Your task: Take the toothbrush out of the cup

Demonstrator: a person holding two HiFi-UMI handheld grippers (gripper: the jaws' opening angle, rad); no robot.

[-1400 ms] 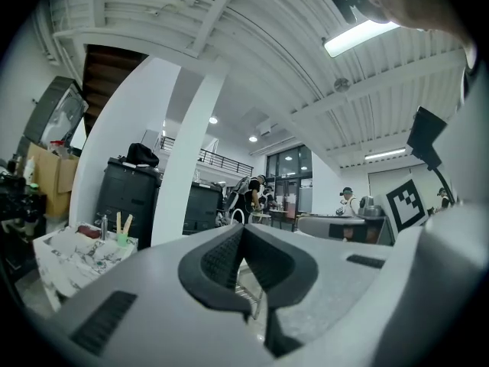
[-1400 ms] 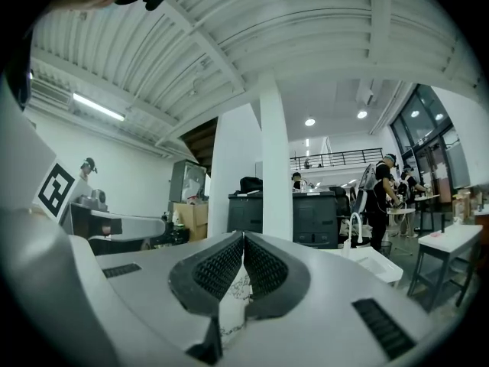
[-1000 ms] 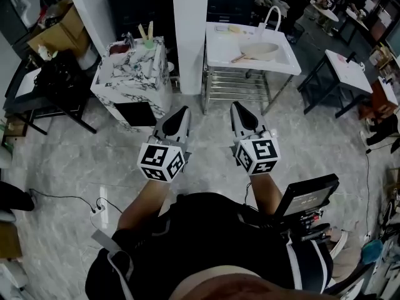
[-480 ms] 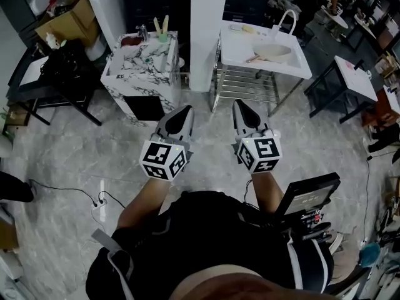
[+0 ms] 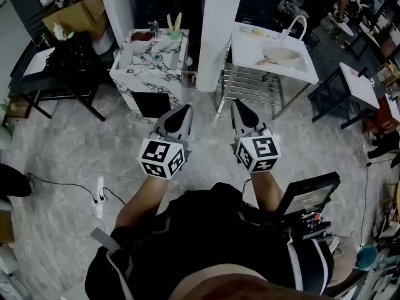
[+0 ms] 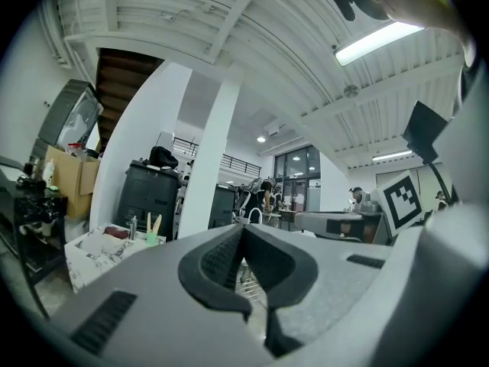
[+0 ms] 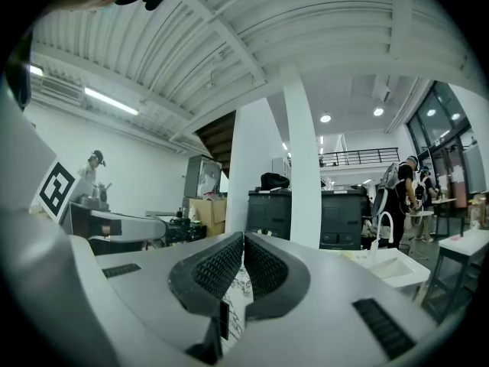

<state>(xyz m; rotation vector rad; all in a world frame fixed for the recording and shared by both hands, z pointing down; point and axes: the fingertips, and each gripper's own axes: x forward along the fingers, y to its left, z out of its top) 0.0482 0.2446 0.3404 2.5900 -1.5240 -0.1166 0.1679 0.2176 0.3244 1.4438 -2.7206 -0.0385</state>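
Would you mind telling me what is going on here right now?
A person holds a gripper in each hand. The left gripper and the right gripper are both shut and empty, pointing level above the floor. Ahead, the green cup with the toothbrushes stands on the marbled cabinet, untouched; neither gripper has reached it yet.

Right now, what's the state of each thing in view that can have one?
left gripper: shut, empty, short of the cup.
right gripper: shut, empty.
cup: upright on the marble cabinet, untouched.
toothbrush: standing in the cup beside a second one, not yet taken out.
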